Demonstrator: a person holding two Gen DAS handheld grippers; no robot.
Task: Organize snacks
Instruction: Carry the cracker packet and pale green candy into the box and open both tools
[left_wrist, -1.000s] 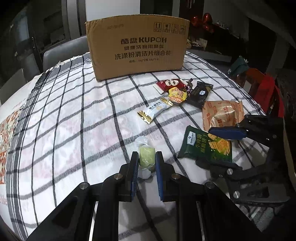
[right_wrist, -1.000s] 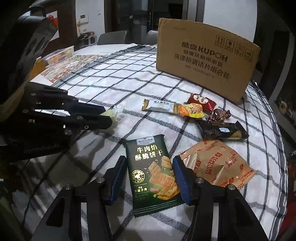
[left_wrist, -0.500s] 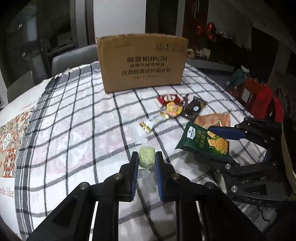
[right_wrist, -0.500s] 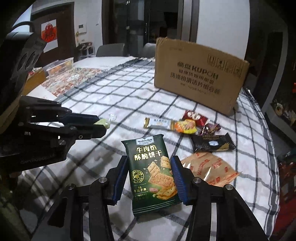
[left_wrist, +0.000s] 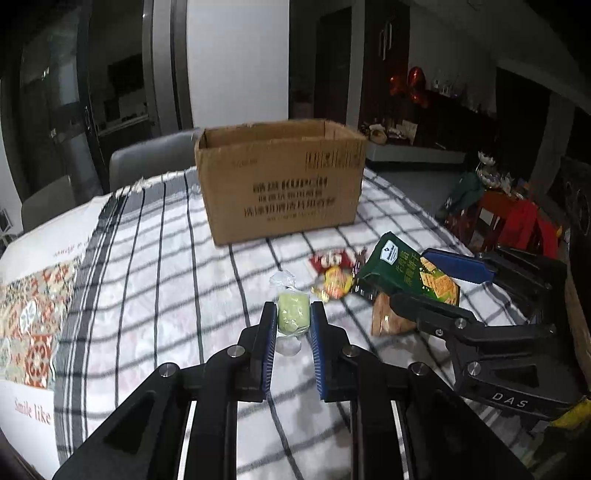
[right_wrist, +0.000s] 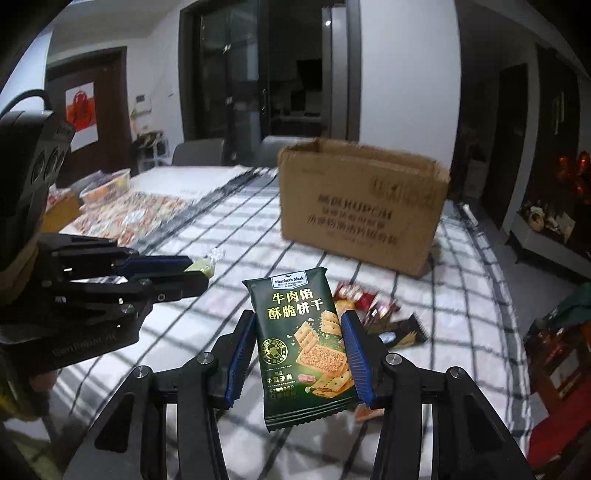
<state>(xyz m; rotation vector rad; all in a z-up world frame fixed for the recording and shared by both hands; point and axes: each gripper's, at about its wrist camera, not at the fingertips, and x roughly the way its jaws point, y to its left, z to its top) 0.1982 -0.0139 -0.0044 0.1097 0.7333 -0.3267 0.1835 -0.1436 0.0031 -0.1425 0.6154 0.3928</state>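
My left gripper (left_wrist: 293, 316) is shut on a small pale green wrapped sweet (left_wrist: 292, 315) and holds it above the checked tablecloth. My right gripper (right_wrist: 297, 334) is shut on a dark green biscuit packet (right_wrist: 304, 343) and holds it up off the table; both show in the left wrist view, the packet (left_wrist: 406, 273) to the right. The open brown cardboard box (left_wrist: 282, 181) stands at the far side of the table, also in the right wrist view (right_wrist: 360, 206). The left gripper (right_wrist: 199, 275) with the sweet shows at left in the right wrist view.
Several small snacks lie on the cloth between grippers and box: a red packet (left_wrist: 330, 258), a yellow one (left_wrist: 336, 284), an orange packet (left_wrist: 388, 319) and a black one (right_wrist: 402, 332). A grey chair (left_wrist: 147, 162) stands behind the table. A red stool (left_wrist: 513, 221) is at right.
Both grippers have risen off the table with their snacks, the sweet and the green packet, and moved toward the box, whose open top now shows.
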